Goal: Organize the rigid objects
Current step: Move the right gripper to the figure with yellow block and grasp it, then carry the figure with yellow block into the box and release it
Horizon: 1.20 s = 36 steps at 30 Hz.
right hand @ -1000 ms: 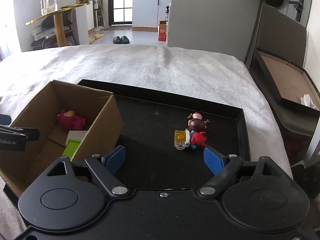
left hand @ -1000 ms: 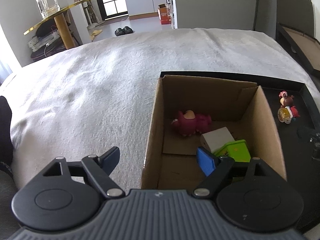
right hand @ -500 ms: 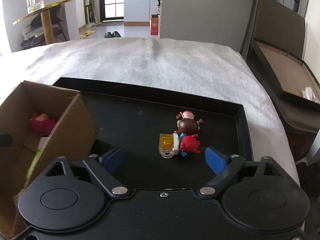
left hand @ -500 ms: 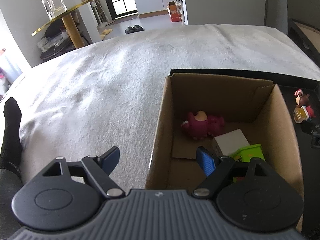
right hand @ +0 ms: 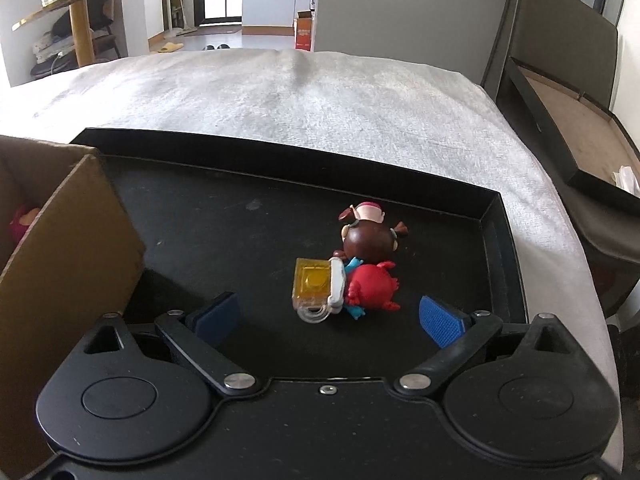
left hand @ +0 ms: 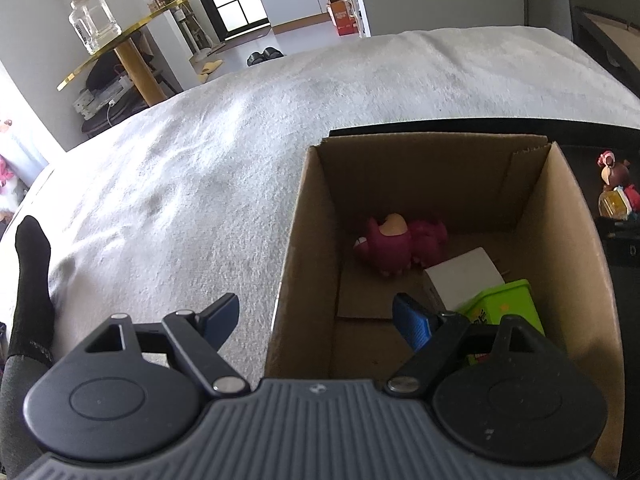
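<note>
Closer now, my right gripper (right hand: 328, 318), jaws just opened wide and empty, faces two figurines (right hand: 370, 258) near the black tray's (right hand: 280, 152) right edge. Left gripper (left hand: 316, 318) gapes over the cardboard box (left hand: 300, 240) holding three toys.

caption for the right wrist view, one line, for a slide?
Open right hand-held gripper approaching a toy figure lying on the black tray, cardboard box at left.

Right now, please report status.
Both grippers open, right gripper just widened, empty. Toy figure lies on black tray, ahead. Cardboard box alongside; path clear.
</note>
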{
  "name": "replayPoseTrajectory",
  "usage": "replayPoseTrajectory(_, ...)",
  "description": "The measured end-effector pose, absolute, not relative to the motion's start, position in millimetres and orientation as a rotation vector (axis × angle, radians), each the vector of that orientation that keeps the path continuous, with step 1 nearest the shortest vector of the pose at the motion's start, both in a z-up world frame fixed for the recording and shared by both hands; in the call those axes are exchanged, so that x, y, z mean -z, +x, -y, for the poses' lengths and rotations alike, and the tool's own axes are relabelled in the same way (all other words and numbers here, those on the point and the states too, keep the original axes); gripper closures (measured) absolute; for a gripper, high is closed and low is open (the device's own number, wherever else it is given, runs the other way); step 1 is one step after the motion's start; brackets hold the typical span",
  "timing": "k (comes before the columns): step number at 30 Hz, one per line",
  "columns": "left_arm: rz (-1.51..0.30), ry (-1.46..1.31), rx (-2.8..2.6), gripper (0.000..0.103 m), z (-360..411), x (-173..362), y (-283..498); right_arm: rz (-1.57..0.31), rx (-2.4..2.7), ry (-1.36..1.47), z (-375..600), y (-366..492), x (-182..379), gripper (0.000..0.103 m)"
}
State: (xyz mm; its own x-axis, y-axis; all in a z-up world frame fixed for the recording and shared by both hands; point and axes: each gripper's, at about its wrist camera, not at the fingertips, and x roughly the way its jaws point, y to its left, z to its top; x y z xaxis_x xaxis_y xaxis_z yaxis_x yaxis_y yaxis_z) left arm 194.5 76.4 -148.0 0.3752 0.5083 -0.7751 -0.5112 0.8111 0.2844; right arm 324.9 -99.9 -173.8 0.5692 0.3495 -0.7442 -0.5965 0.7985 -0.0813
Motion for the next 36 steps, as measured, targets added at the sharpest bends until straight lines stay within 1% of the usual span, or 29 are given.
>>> replayPoseTrajectory(3,-0.995,-0.005,-0.657,0.02,-77.4,148.8,194.6,-0.782,-0.569,-0.339,99.9,328.9,176.4,0.006)
replayPoseTrajectory(5,-0.994,-0.012,-0.657,0.02,-78.4,148.7,193.8,-0.785,-0.569,-0.34,99.2,330.4,178.9,0.012)
replayPoseTrajectory(6,-0.991,-0.017,-0.654,0.02,-78.7,148.3,193.7,-0.789,-0.572,-0.341,99.0,330.9,180.1,0.021)
replayPoseTrajectory(7,-0.988,-0.021,-0.654,0.02,-78.8,147.9,193.0,-0.796,-0.575,-0.342,98.9,331.0,180.7,0.035)
replayPoseTrajectory(8,-0.987,-0.021,-0.657,0.02,-78.9,147.5,192.3,-0.8,-0.568,-0.346,99.2,330.5,181.2,0.044)
replayPoseTrajectory(19,-0.971,-0.056,-0.629,0.02,-77.6,143.3,181.9,-0.805,-0.568,-0.338,116.5,306.7,163.7,0.045)
replayPoseTrajectory(30,-0.93,-0.085,-0.593,0.02,-74.7,144.5,167.6,-0.753,-0.596,-0.348,114.3,276.1,127.7,0.045)
replayPoseTrajectory(36,-0.901,-0.084,-0.585,0.024,-75.4,142.5,159.8,-0.701,-0.641,-0.359,102.6,261.9,107.4,0.045)
